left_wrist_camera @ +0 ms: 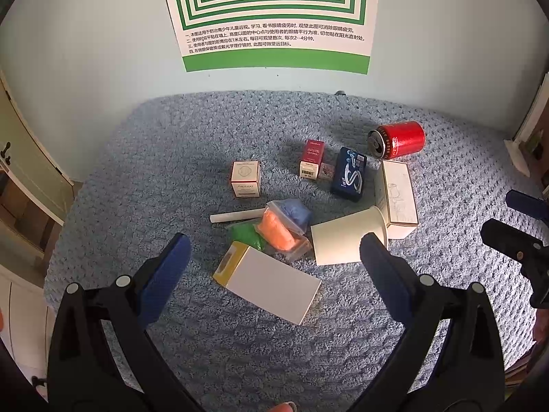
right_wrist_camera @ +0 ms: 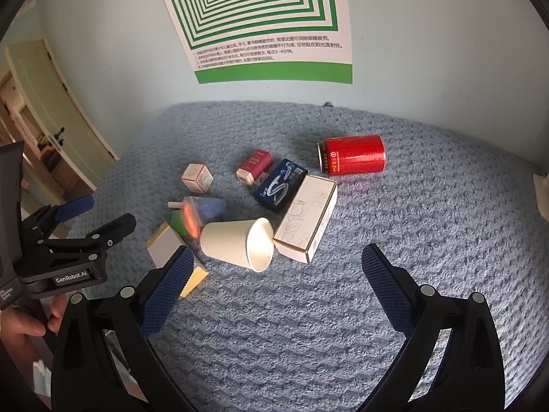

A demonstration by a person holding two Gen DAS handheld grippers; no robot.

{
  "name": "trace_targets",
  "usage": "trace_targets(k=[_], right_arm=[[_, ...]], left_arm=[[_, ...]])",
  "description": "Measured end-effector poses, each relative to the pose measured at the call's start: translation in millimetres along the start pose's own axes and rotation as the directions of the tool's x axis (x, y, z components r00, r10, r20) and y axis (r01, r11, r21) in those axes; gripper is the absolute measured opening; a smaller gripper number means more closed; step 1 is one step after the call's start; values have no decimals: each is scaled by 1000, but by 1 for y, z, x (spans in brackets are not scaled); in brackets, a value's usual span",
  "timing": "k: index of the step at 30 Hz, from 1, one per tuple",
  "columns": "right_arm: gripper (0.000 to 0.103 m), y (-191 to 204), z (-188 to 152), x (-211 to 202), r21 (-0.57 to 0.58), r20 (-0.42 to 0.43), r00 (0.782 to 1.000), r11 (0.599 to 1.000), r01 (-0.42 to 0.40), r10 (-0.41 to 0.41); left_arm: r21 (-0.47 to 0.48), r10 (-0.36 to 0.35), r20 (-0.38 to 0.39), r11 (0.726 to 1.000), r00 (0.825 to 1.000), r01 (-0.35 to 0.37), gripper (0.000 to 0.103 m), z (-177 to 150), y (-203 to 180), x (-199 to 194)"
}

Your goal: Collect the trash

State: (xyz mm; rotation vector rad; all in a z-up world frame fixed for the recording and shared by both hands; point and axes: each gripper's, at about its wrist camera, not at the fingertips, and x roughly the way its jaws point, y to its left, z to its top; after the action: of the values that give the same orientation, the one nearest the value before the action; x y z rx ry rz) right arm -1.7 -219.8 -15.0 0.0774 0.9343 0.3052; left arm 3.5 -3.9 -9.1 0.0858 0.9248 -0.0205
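Both tools hang above the near edge of the blue textured blanket [left_wrist_camera: 103,178], carrying nothing: the left gripper [left_wrist_camera: 274,261] has its jaws spread wide, and the right gripper [right_wrist_camera: 274,271] is spread just as wide, which suits a first approach when no piece has been chosen yet. The trash lies in a loose heap in the middle of the blanket. Nearest the left tool is a white and yellow box [left_wrist_camera: 271,283] lying flat; just behind it sits a clear bag of orange, green and blue clay [left_wrist_camera: 279,226] with a white stick [left_wrist_camera: 236,215] beside it. A paper cup [right_wrist_camera: 240,243] lies on its side, its mouth touching a long white carton [right_wrist_camera: 307,221], so lifting either would likely disturb the other. Farther back are a dark blue gum pack [right_wrist_camera: 279,185], a small red box [right_wrist_camera: 254,166] and a small white cube box [right_wrist_camera: 197,178]. Farthest, slightly apart, a red can [right_wrist_camera: 353,154] lies on its side and may roll. No bin is in view.
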Motion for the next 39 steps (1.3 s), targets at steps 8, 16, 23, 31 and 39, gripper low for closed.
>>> trace_targets(k=[8, 16, 23, 31, 39], right_arm=[[97, 3, 0, 0, -9, -1, 1000, 1000, -4, 4], [97, 5, -1, 2, -15, -6, 1000, 1000, -4, 3], [97, 7, 0, 4, -22, -12, 1000, 1000, -5, 5], [97, 7, 2, 6, -17, -16, 1000, 1000, -10, 10], [97, 6, 0, 7, -12, -21, 1000, 1000, -5, 5]], left_arm=[[-6, 1, -6, 1000, 1000, -1, 97, -1, 2, -1], [-12, 3, -12, 1000, 1000, -3, 97, -1, 4, 0], [-18, 4, -19, 1000, 1000, -5, 97, -2, 6, 2], [-23, 4, -24, 1000, 1000, -5, 97, -2, 8, 6], [-26, 1, -28, 1000, 1000, -1, 97, -2, 7, 8]])
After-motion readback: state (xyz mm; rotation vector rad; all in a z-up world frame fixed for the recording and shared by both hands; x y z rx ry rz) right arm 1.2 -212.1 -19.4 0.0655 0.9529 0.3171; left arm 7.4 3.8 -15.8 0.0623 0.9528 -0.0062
